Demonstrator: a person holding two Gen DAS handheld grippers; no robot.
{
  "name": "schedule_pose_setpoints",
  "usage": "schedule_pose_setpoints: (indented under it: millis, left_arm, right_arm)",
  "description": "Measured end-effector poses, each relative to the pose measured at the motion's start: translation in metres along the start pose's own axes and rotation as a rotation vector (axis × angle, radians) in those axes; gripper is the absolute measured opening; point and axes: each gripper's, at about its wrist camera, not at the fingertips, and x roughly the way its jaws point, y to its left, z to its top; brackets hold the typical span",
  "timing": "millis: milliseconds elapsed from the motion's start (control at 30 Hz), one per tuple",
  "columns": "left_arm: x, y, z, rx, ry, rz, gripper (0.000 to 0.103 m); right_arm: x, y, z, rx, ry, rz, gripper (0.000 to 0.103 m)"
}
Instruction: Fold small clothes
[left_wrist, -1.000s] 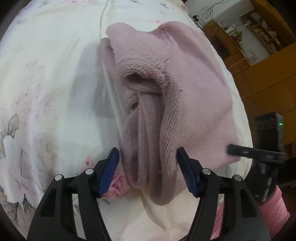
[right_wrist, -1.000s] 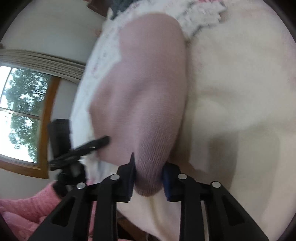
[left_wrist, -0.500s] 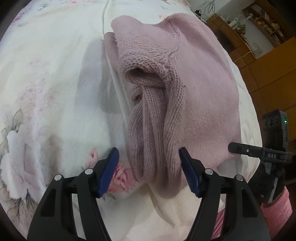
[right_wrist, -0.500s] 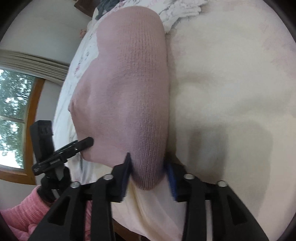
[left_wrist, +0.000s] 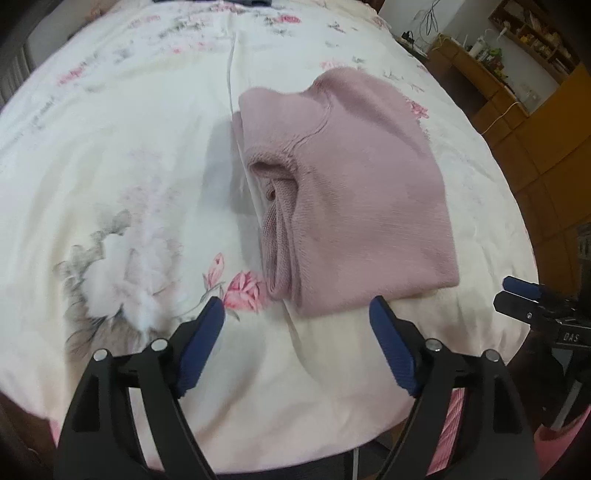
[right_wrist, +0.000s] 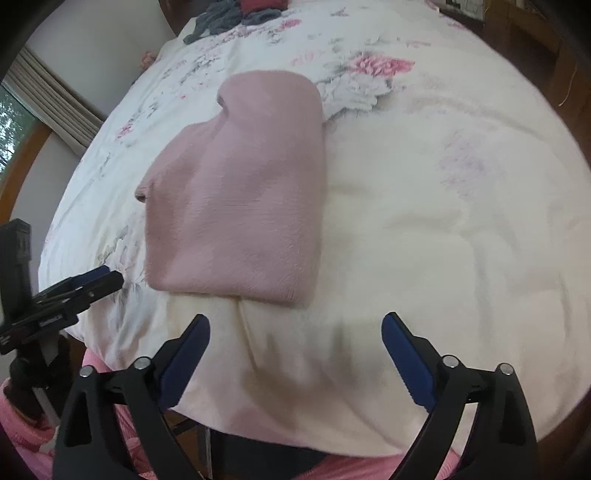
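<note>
Now that both tongs have let go and drawn back toward the near edge of the bed, the pink sweater (left_wrist: 354, 192) lies by itself as a folded bundle on the flowered bedspread (left_wrist: 122, 155). A second ago the right tongs (right_wrist: 295, 354) were pinched on the sweater's near edge and the left tongs (left_wrist: 297, 334) straddled its bunched sleeve folds; both now stand spread wide with nothing between their blue tips. That suggests this sweater's fold is done, or nearly so, though the left side of the sweater still shows loose rolled layers that might want tidying.

The sweater sits just beyond both tongs, apart from them. Its near edge lies a little ahead of the left tongs' tips, with the open sleeve folds toward their left tip. From the right tongs' view, the sweater's near edge lies ahead and slightly left of centre. A heap of dark clothes (right_wrist: 236, 14) waits well beyond the sweater, at the far end of the bed.
</note>
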Motion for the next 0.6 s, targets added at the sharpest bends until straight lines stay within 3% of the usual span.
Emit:
schedule_pose_setpoints:
  millis: [167, 600]
  left_arm:
    - [-0.025, -0.012, -0.011, 0.017, -0.036, 0.042, 0.087]
    - [-0.078, -0.031, -0.028, 0.029, -0.105, 0.065, 0.09]
  right_arm:
    - [-0.028, 0.009, -0.009, -0.015, -0.042, -0.061, 0.099]
    - [-0.07, 0.043, -0.02, -0.064, -0.09, -0.228, 0.099]
